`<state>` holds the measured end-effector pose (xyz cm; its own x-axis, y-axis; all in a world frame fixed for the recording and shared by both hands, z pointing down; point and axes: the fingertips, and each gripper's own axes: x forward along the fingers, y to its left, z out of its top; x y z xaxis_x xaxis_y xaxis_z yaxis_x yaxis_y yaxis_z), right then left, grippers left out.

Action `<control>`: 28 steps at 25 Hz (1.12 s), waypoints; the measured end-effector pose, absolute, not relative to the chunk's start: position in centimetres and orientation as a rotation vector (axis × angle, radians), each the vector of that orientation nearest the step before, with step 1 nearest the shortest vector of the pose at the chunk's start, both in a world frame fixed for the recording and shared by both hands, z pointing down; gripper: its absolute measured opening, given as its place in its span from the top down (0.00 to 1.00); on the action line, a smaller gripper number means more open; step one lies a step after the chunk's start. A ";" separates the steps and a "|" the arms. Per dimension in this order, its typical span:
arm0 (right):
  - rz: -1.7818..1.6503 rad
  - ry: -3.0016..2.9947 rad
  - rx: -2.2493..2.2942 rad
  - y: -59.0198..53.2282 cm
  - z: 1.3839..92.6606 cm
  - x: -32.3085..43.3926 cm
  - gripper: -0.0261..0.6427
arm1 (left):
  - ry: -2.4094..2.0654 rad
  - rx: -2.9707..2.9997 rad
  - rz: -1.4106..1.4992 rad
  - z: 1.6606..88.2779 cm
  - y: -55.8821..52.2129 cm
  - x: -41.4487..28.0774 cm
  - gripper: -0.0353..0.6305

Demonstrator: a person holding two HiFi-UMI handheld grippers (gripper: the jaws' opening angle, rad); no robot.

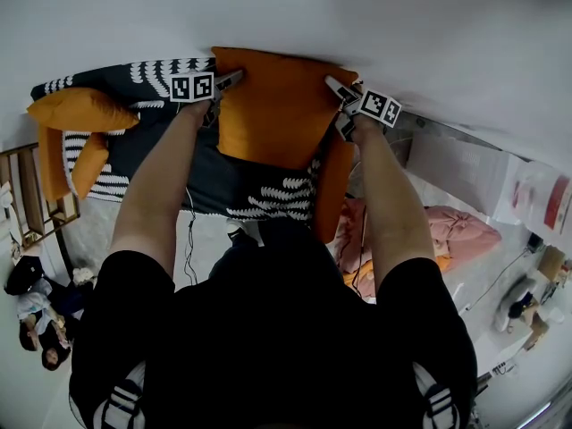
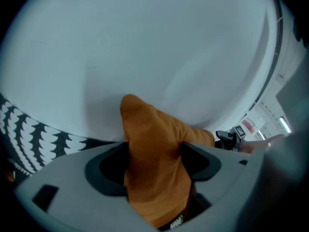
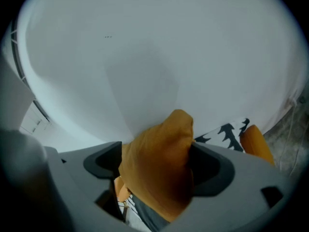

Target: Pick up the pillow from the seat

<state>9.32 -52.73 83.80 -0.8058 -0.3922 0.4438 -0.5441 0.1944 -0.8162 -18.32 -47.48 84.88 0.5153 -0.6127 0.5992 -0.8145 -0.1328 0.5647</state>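
Upper centre of the head view: a plump orange fabric pillow (image 1: 273, 105), standing on edge against a plain white wall (image 1: 420, 25), with its lower edge over a dark navy seat cover printed with white leaf shapes (image 1: 259, 195). Gripped at both top corners. At the upper left corner, the left gripper (image 1: 232, 79), grey with a black-and-white marker cube. At the upper right corner, the right gripper (image 1: 336, 88), built the same way.

Left gripper view, lower centre: jaws a fair way apart yet clamped, with the gap packed by a bunched orange corner of the pillow (image 2: 145, 124). Fabric pressed against both dark pads (image 2: 108, 170) and poking up past them towards the wall.

Right gripper view, lower centre: the same picture, with jaws held wide by a thick wad of the pillow (image 3: 164, 139). Cloth tight against the dark pads (image 3: 210, 170) on either side, and a rounded tip rising above them.

Around the seat in the head view:
- Upper left: a second orange cushion (image 1: 80, 110) on the patterned cover.
- Just below it: a slimmer orange cushion (image 1: 89, 164).
- Left edge: a slatted wooden frame (image 1: 27, 195).
- Right of centre: a crumpled pink cloth (image 1: 460, 231), lower than the seat.
- Bottom of the frame: two bare forearms reaching up to the grippers from a black top.
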 end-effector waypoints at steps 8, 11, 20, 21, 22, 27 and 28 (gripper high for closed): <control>1.670 -2.309 0.939 -51.7 83.4 9.9 0.52 | -1.180 1.836 0.257 84.1 -47.1 -17.5 0.52; 1.686 -2.317 0.945 -51.2 83.0 10.0 0.56 | -1.176 1.845 0.250 83.5 -46.7 -17.1 0.56; 1.744 -2.349 0.966 -48.9 80.4 10.7 0.67 | -1.148 1.886 0.236 80.5 -45.0 -16.2 0.63; 1.746 -2.354 0.966 -48.6 80.1 10.8 0.67 | -1.145 1.889 0.235 80.2 -44.6 -16.1 0.63; 1.746 -2.359 0.966 -48.3 79.7 10.9 0.67 | -1.143 1.893 0.234 79.8 -44.4 -16.0 0.64; 1.735 -2.399 0.968 -47.2 77.6 11.2 0.69 | -1.138 1.927 0.219 77.6 -43.4 -15.8 0.65; 1.734 -2.408 0.968 -47.0 77.1 11.1 0.70 | -1.138 1.935 0.217 77.2 -43.2 -15.9 0.66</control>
<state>11.13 -46.97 77.14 -0.8073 -0.4672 0.3607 -0.4902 0.1905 -0.8505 -15.89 -43.21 77.15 0.5695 -0.6319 0.5258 -0.7811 -0.2166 0.5856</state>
